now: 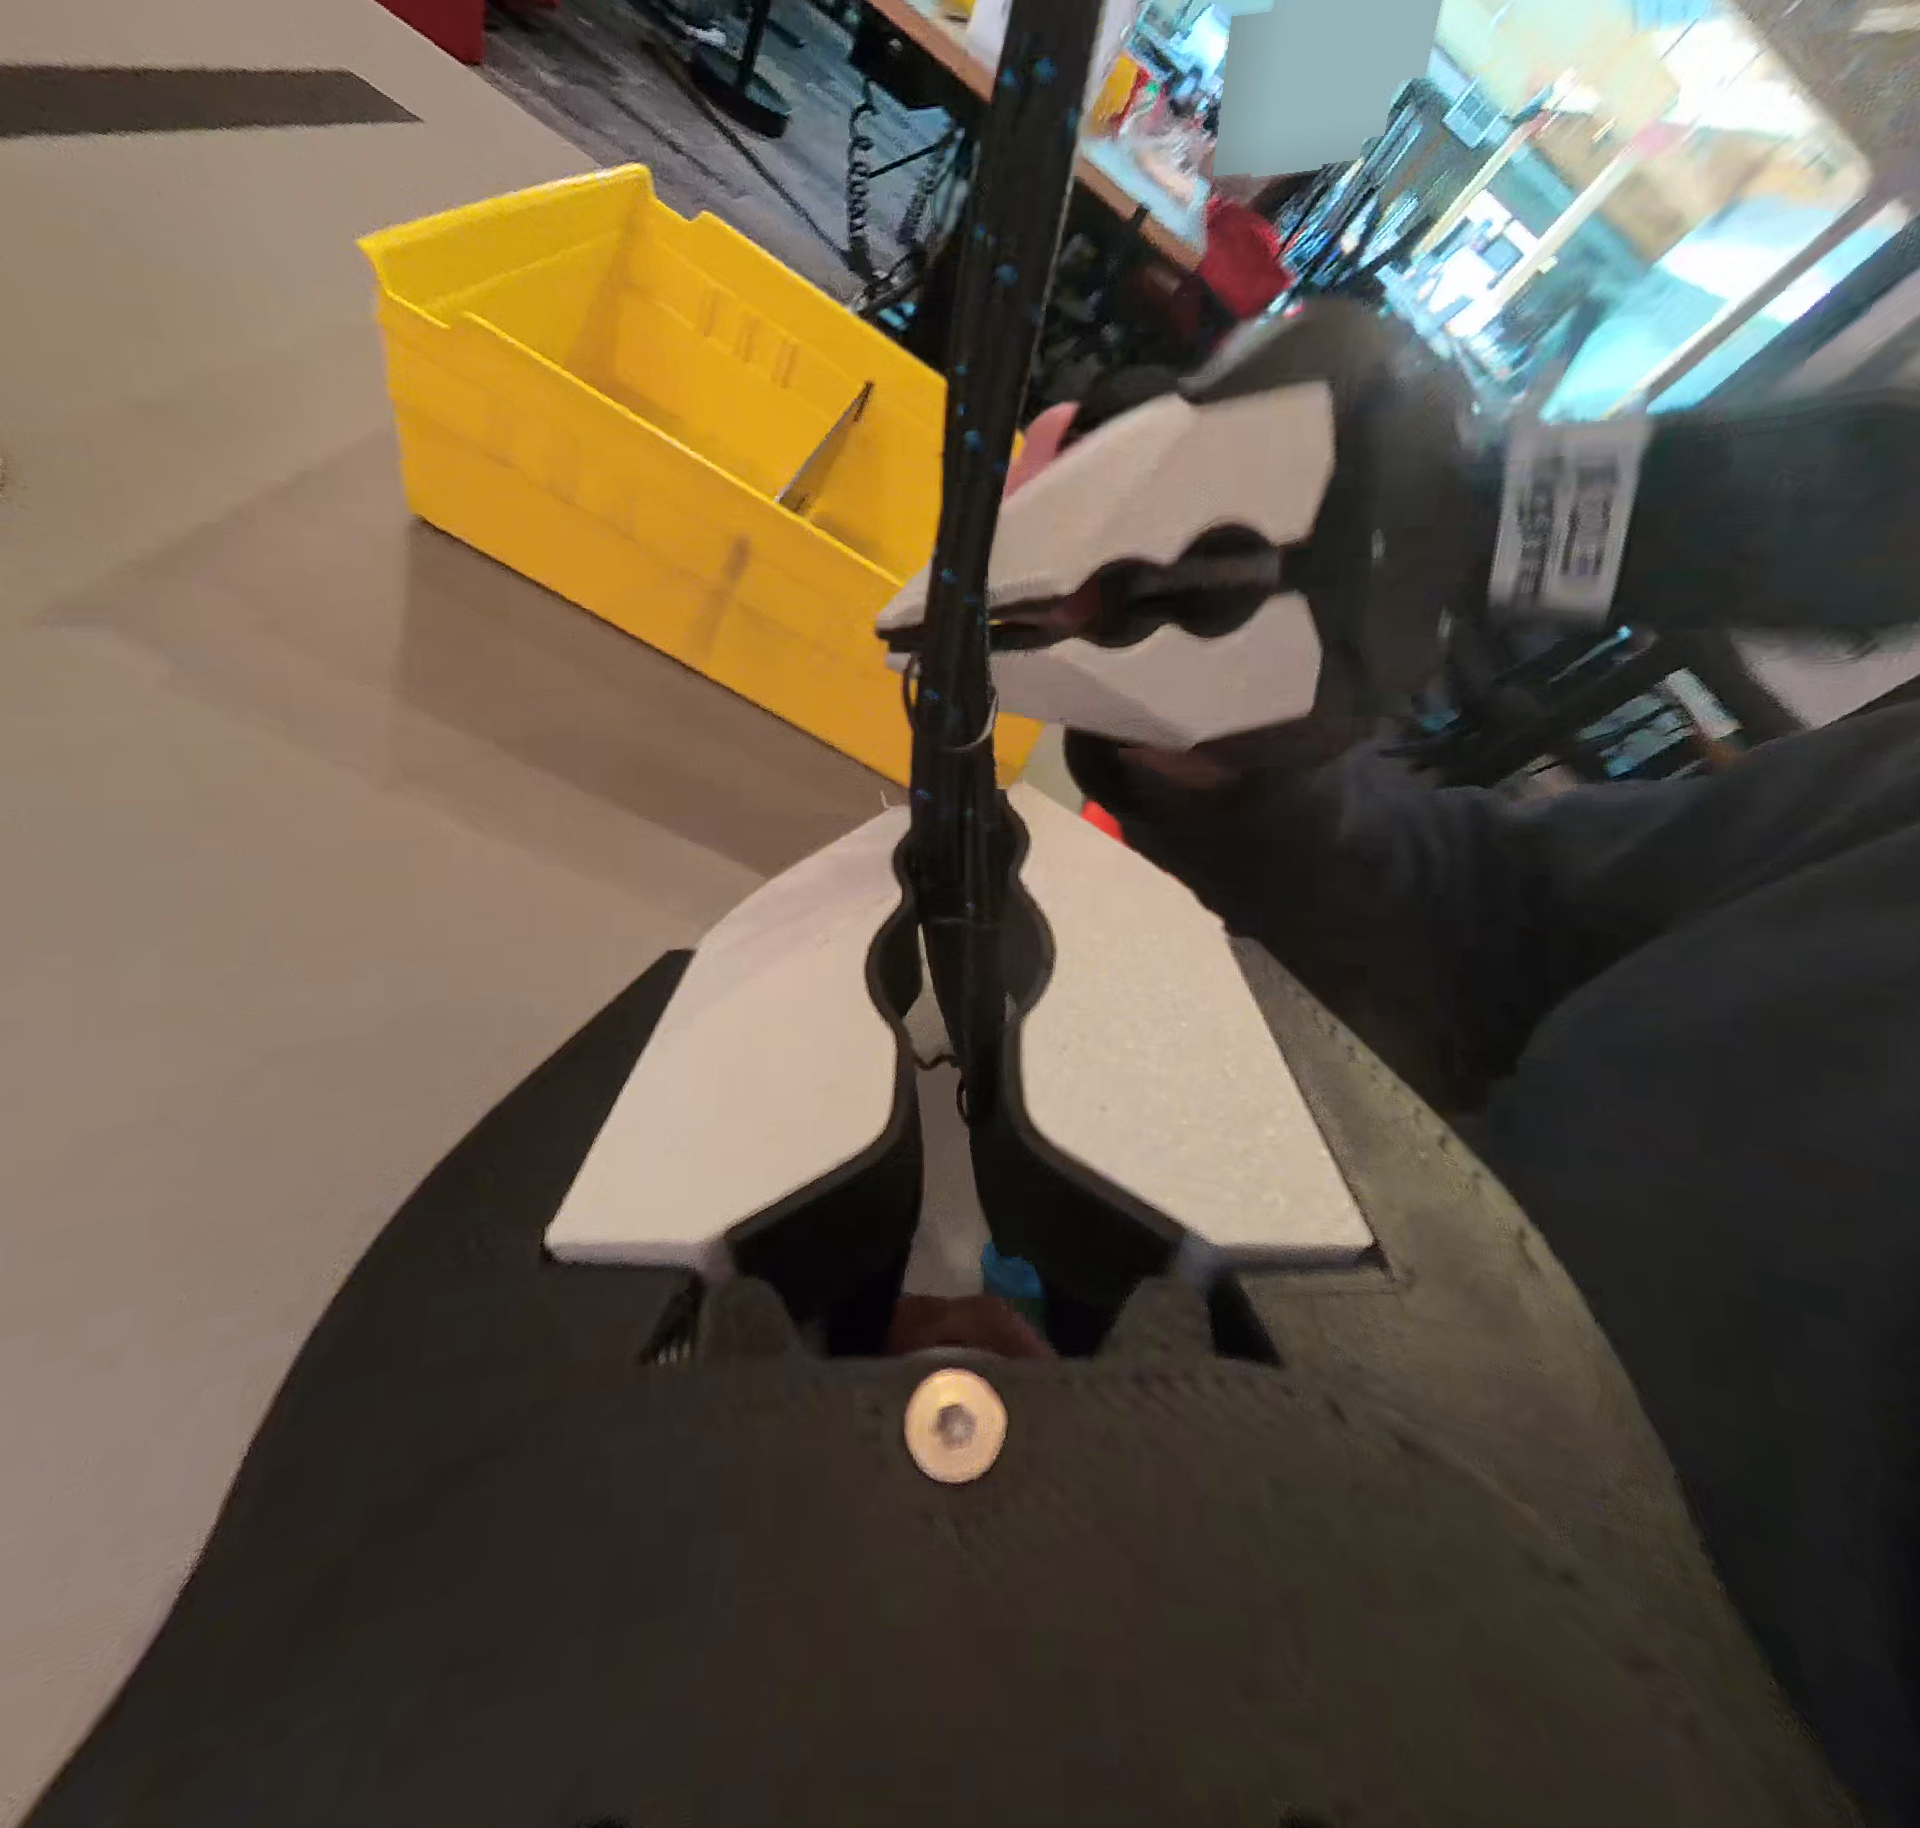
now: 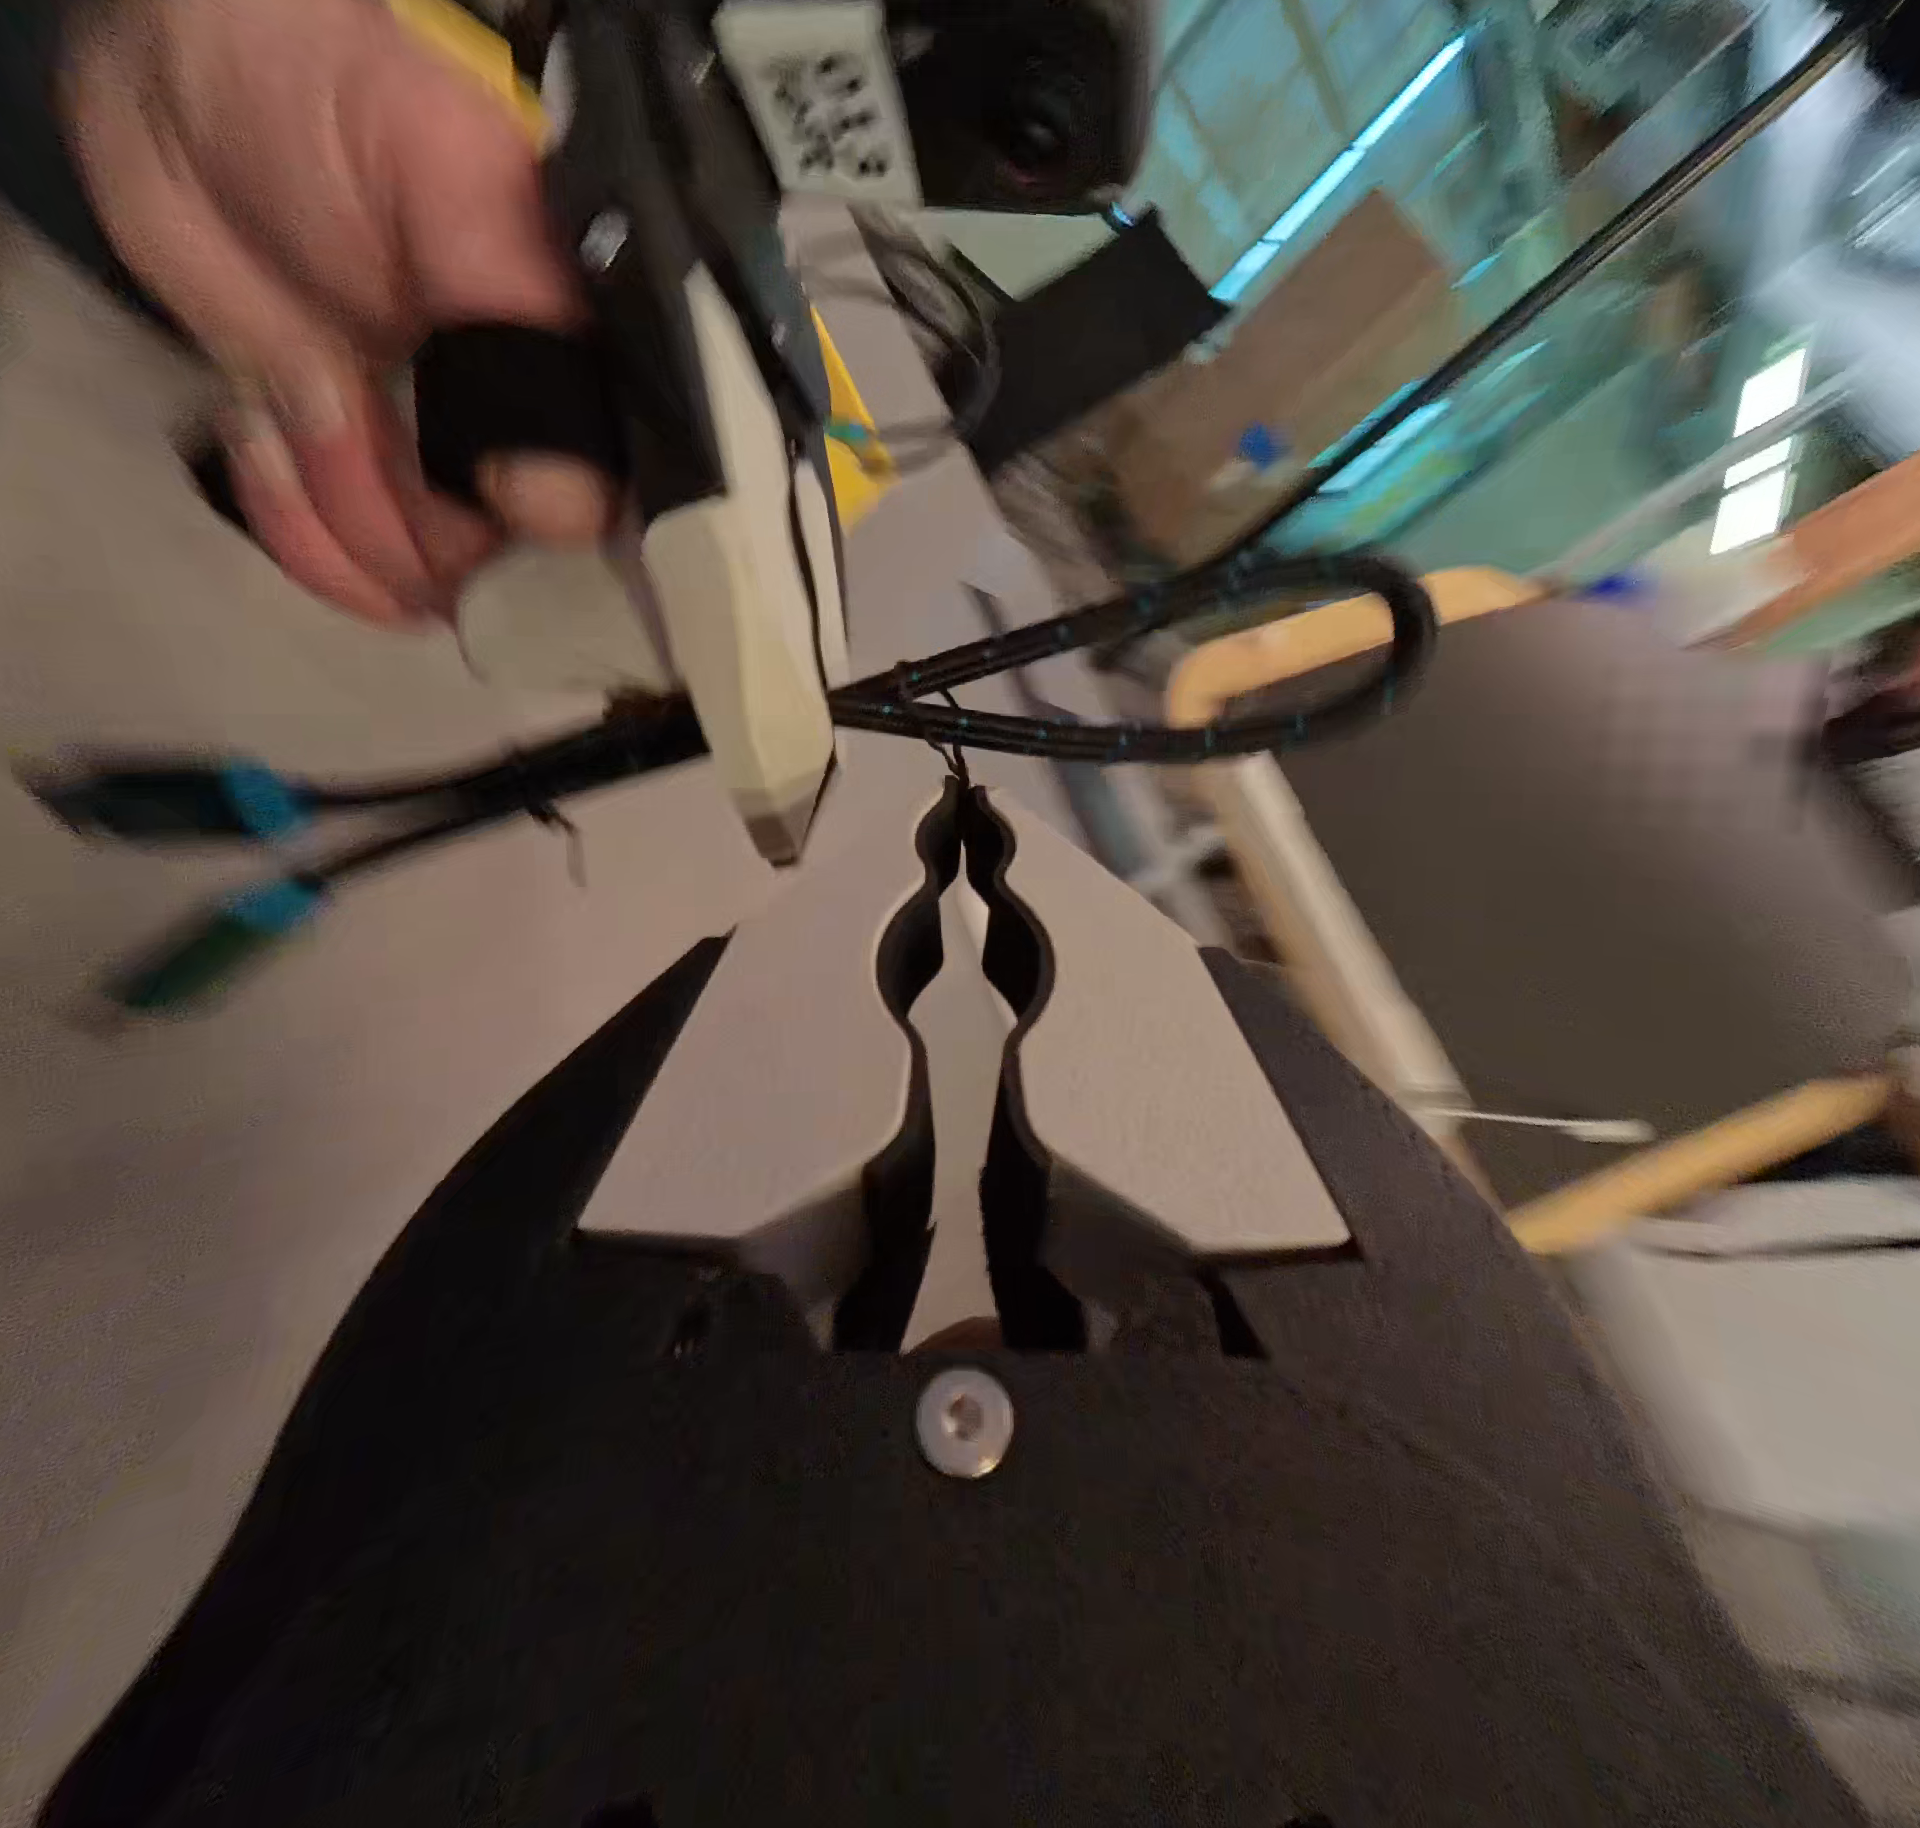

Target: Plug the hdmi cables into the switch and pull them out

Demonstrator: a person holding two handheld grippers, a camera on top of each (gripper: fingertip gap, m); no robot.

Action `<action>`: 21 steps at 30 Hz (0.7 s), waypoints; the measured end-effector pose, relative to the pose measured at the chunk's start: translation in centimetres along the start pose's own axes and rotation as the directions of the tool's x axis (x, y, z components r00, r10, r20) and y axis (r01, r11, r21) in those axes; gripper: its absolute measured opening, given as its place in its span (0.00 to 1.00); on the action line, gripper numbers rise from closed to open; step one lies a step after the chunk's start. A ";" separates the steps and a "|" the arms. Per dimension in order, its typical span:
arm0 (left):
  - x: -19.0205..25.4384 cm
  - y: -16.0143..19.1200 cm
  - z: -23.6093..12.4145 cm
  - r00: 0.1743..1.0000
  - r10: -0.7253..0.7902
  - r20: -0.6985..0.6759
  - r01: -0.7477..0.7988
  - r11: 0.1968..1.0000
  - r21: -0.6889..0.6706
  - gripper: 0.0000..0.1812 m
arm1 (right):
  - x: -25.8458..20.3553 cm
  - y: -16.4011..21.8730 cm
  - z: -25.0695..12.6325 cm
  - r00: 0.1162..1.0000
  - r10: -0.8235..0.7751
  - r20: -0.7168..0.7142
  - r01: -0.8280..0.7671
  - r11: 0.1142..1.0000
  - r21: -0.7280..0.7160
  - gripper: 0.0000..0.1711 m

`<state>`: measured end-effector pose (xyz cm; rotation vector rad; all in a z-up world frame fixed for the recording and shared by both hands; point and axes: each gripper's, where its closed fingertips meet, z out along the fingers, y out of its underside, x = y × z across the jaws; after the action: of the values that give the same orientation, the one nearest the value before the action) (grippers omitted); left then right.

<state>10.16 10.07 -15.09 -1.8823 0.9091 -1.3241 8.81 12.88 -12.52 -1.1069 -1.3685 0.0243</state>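
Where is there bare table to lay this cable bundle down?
Free: the grey tabletop left of the yellow plastic bin, running toward the dark strip. Crowded: right of the bin, where the right gripper pinches the black braided cable bundle that the left gripper holds.

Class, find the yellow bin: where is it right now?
In the left wrist view, the yellow bin sits on the grey table, left of the cable bundle both grippers pinch.
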 end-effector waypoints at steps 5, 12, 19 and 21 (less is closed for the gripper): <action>0.0 0.1 -0.2 0.992 -0.110 -0.069 0.111 0.994 0.012 0.05 | -0.3 0.3 0.2 0.933 -0.351 -0.077 0.338 0.930 -0.141 0.00; -0.7 0.2 -0.3 0.999 -0.014 0.030 0.014 1.000 0.009 0.05 | -0.7 -0.4 -0.9 0.932 0.310 0.186 -0.326 0.943 0.067 0.17; -0.4 0.5 -0.1 0.994 0.094 0.057 -0.091 0.995 -0.047 0.05 | -2.0 -1.5 -0.7 0.573 0.627 0.527 -0.761 0.645 0.060 0.24; -0.5 0.7 -0.1 0.986 0.150 0.072 -0.143 0.986 -0.089 0.05 | -2.2 -1.9 -0.5 0.469 0.647 0.602 -0.829 0.558 0.047 0.22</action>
<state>9.86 10.05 -15.93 -1.8774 1.0555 -1.1327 7.52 10.27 -12.93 -1.3840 -1.1391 1.2865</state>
